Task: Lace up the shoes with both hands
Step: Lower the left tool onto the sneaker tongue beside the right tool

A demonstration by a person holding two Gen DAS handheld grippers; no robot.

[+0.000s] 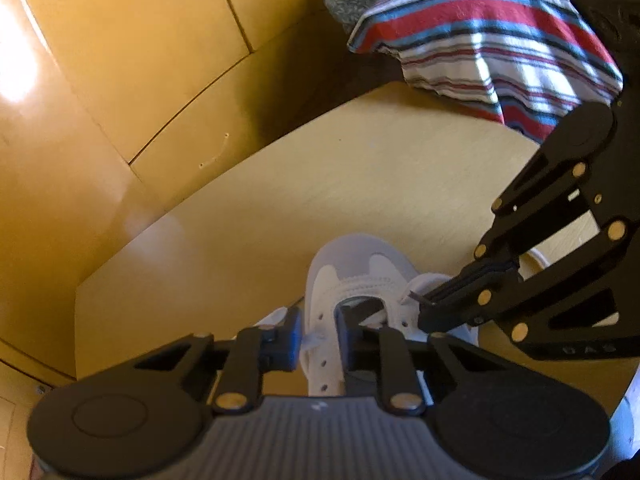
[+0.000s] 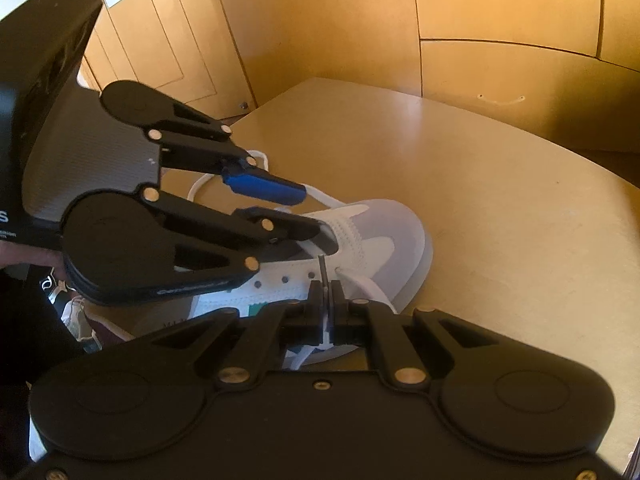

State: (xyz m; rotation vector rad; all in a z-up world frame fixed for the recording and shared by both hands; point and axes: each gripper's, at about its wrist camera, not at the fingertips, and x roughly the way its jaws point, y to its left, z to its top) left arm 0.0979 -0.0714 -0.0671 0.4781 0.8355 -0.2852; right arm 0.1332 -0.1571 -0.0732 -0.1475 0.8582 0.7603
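Observation:
A white and grey sneaker [image 1: 352, 256] lies on the light wooden table [image 1: 360, 168], toe pointing away. My left gripper [image 1: 318, 332] straddles the shoe's left eyelet flap [image 1: 320, 364], one blue-padded finger outside and the other inside the opening. Both pads seem to touch the flap. From the right wrist view, the sneaker [image 2: 400, 224] shows its near eyelet row. There my right gripper [image 2: 328, 292] is shut on the white lace [image 2: 326, 328], whose dark tip [image 2: 322, 266] sticks up beside the front eyelet. The left gripper [image 2: 310, 212] reaches in from the left.
A striped cloth [image 1: 480, 32] hangs over the table's far right edge. Yellow wooden panels [image 1: 140, 60] surround the table, which sits close to a corner. A slack loop of lace [image 2: 200, 184] lies behind the shoe. A hand's edge [image 2: 28, 258] shows at far left.

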